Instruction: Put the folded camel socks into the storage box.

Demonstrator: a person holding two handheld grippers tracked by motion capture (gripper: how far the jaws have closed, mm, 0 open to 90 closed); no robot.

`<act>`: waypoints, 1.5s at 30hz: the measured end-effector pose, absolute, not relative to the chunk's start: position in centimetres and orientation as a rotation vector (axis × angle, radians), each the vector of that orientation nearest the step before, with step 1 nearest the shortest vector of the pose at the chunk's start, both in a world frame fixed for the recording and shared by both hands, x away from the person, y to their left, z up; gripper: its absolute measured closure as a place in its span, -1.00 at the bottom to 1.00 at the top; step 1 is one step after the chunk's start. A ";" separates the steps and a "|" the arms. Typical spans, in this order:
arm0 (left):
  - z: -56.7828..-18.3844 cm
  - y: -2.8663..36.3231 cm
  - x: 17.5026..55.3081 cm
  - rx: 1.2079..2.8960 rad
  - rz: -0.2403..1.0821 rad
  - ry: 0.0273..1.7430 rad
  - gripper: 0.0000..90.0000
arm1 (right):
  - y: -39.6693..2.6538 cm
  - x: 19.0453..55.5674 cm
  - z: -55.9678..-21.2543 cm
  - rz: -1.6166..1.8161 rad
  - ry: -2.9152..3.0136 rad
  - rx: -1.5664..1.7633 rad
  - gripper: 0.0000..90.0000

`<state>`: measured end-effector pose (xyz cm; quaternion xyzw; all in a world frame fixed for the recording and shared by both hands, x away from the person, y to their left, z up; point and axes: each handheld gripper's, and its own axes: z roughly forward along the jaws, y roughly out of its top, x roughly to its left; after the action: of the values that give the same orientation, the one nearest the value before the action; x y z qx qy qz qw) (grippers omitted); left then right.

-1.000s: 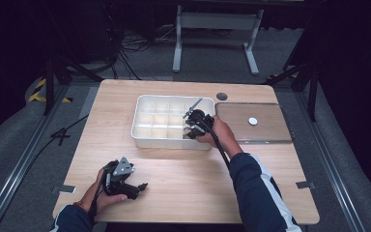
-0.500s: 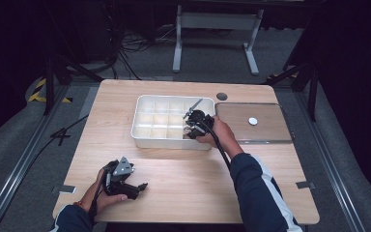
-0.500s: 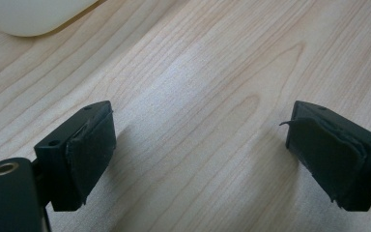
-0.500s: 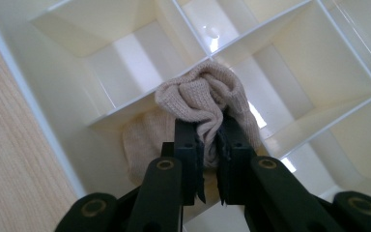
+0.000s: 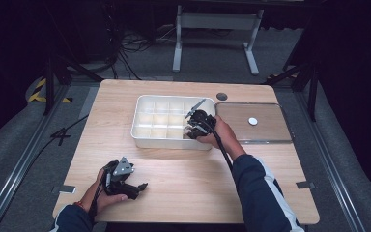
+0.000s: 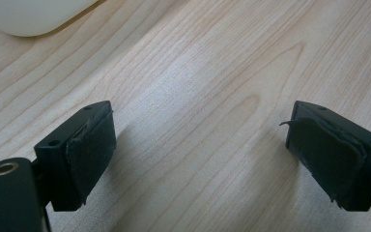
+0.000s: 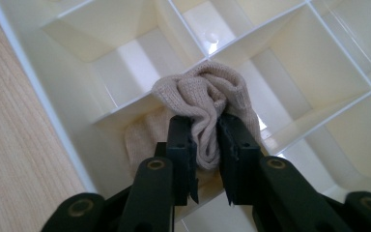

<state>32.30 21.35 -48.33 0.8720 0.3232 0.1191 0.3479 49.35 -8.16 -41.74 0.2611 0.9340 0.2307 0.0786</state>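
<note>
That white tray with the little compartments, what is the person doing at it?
A person works with a hand-held gripper in each hand. The right gripper pinches a bunched beige knitted cloth over the dividers of the white tray, at its near right corner; its jaws have just been opening a little, with the cloth between them. The left gripper rests open over the bare wooden table, holding nothing.

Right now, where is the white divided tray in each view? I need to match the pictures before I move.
High view: the white divided tray sits centre, slightly toward the far edge.
Left gripper view: one rounded corner of it at top left.
Right gripper view: its compartments spread across the picture, rim at left, a beige cloth draped over a divider.
Shared landmark: the light wooden table.
</note>
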 end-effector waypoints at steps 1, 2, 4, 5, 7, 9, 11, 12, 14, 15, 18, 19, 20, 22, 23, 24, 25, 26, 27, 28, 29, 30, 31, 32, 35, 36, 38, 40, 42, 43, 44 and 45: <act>-48.3 21.3 32.3 2.259 0.308 0.839 -0.76 | -8.2 49.3 -41.7 0.700 2.789 0.787 0.63; -48.3 21.3 32.3 2.259 0.308 0.839 -0.76 | -8.3 49.3 -41.6 0.705 2.783 0.789 0.61; -48.3 21.3 32.3 2.258 0.308 0.839 -0.76 | -8.6 49.1 -41.3 0.737 2.763 0.797 0.55; -48.3 21.3 32.3 2.259 0.308 0.838 -0.76 | -8.6 49.1 -41.3 0.737 2.763 0.797 0.55; -48.3 21.4 32.3 2.266 0.305 0.838 -0.76 | -8.9 48.7 -40.8 0.776 2.750 0.795 0.49; -48.3 21.3 32.3 2.259 0.308 0.839 -0.76 | -9.0 48.5 -40.4 0.797 2.741 0.799 0.49; -48.3 21.3 32.3 2.259 0.309 0.839 -0.76 | -9.1 48.2 -40.0 0.805 2.732 0.784 0.47; -48.3 21.3 32.3 2.259 0.308 0.839 -0.76 | -9.2 48.1 -39.7 0.815 2.722 0.781 0.47; -48.3 21.3 32.3 2.259 0.308 0.839 -0.76 | -9.3 47.9 -39.4 0.837 2.714 0.777 0.45; -48.3 21.3 32.3 2.259 0.308 0.838 -0.76 | -9.3 47.8 -39.4 0.837 2.710 0.775 0.45; -48.3 21.3 32.3 2.258 0.307 0.839 -0.76 | -9.4 47.7 -39.3 0.837 2.708 0.770 0.43; -48.3 21.3 32.3 2.259 0.308 0.838 -0.76 | -9.3 47.6 -39.3 0.840 2.703 0.771 0.43; -48.3 21.3 32.3 2.259 0.307 0.839 -0.76 | -9.3 47.5 -39.2 0.849 2.708 0.768 0.43; -48.3 21.3 32.3 2.259 0.307 0.839 -0.76 | -9.2 47.4 -39.2 0.850 2.706 0.761 0.42; -48.3 21.3 32.3 2.259 0.308 0.839 -0.76 | -9.2 47.4 -39.2 0.853 2.704 0.757 0.42; -48.3 21.3 32.3 2.259 0.307 0.839 -0.76 | -9.1 47.3 -39.1 0.858 2.704 0.755 0.42; -48.3 21.3 32.3 2.259 0.308 0.839 -0.76 | -9.1 47.2 -39.1 0.856 2.707 0.747 0.41; -48.3 21.3 32.3 2.259 0.307 0.839 -0.76 | -9.0 47.2 -39.0 0.856 2.708 0.747 0.40; -48.3 21.3 32.3 2.258 0.307 0.839 -0.76 | -9.1 47.2 -39.0 0.853 2.705 0.749 0.39; -48.3 21.3 32.3 2.258 0.307 0.839 -0.76 | -9.1 47.1 -39.0 0.855 2.700 0.752 0.38; -48.3 21.3 32.3 2.258 0.307 0.839 -0.76 | -9.1 47.1 -39.0 0.855 2.700 0.752 0.38; -48.3 21.3 32.3 2.259 0.308 0.839 -0.76 | -9.3 46.9 -38.7 0.873 2.693 0.757 0.37; -48.3 21.3 32.3 2.259 0.308 0.839 -0.76 | -9.3 46.9 -38.7 0.873 2.693 0.757 0.37; -48.3 21.4 32.3 2.262 0.309 0.836 -0.76 | -9.7 46.6 -38.3 0.882 2.685 0.754 0.36; -48.3 21.4 32.3 2.263 0.310 0.836 -0.76 | -10.4 46.2 -37.8 0.893 2.674 0.740 0.35; -48.3 21.4 32.3 2.262 0.310 0.837 -0.76 | -10.7 46.0 -37.6 0.901 2.665 0.744 0.34; -48.3 21.4 32.3 2.262 0.312 0.837 -0.76 | -11.3 45.7 -37.3 0.915 2.660 0.751 0.33; -48.3 21.4 32.3 2.262 0.311 0.837 -0.76 | -11.7 45.5 -37.2 0.927 2.652 0.755 0.33; -48.3 21.4 32.3 2.262 0.310 0.837 -0.76 | -12.2 45.1 -37.0 0.938 2.648 0.747 0.33; -48.3 21.4 32.3 2.262 0.310 0.837 -0.76 | -12.4 44.9 -36.9 0.942 2.644 0.749 0.32; -48.3 21.4 32.3 2.261 0.310 0.838 -0.76 | -12.7 44.7 -36.9 0.943 2.641 0.746 0.31; -48.3 21.4 32.3 2.261 0.310 0.838 -0.76 | -12.9 44.5 -36.8 0.942 2.642 0.742 0.31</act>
<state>32.30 21.36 -48.34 0.8720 0.3230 0.1197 0.3478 44.53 -12.92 -36.80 0.2538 0.9040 0.3224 0.1199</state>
